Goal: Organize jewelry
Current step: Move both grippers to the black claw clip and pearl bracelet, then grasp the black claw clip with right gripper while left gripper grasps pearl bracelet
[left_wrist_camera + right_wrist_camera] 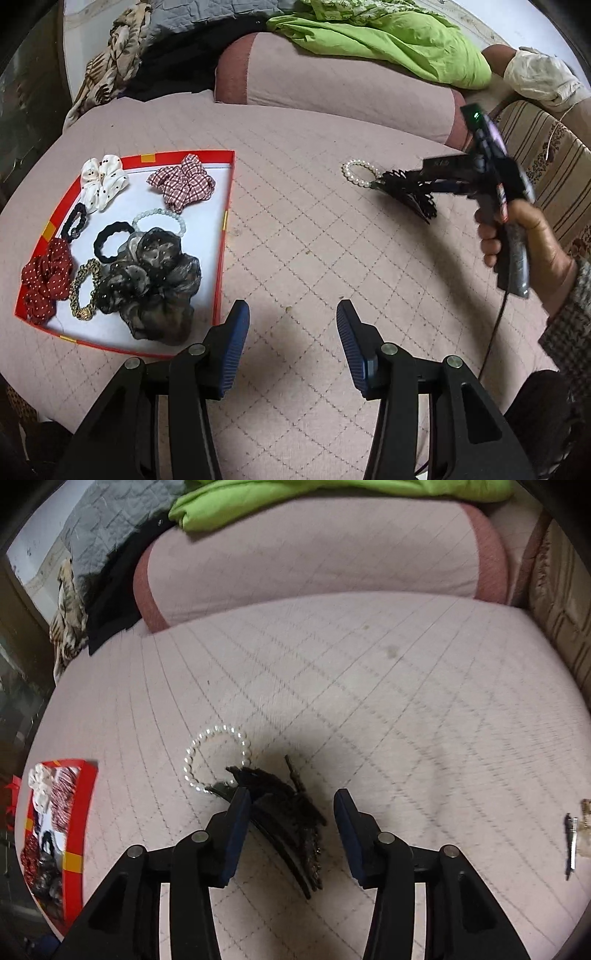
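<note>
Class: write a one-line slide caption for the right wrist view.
Open right gripper over a black hair claw beside a pearl bracelet.

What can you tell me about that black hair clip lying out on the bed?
The black hair clip is a large claw clip, glossy like plastic, with long curved teeth and a lacy, butterfly-like cut-out top. It lies on its side on the pink quilted bedcover, teeth toward the camera, outside the red tray. Its tip overlaps the pearl bracelet. The right tongs stand open around it; the left pad seems at its edge, with no grip visible.
</note>
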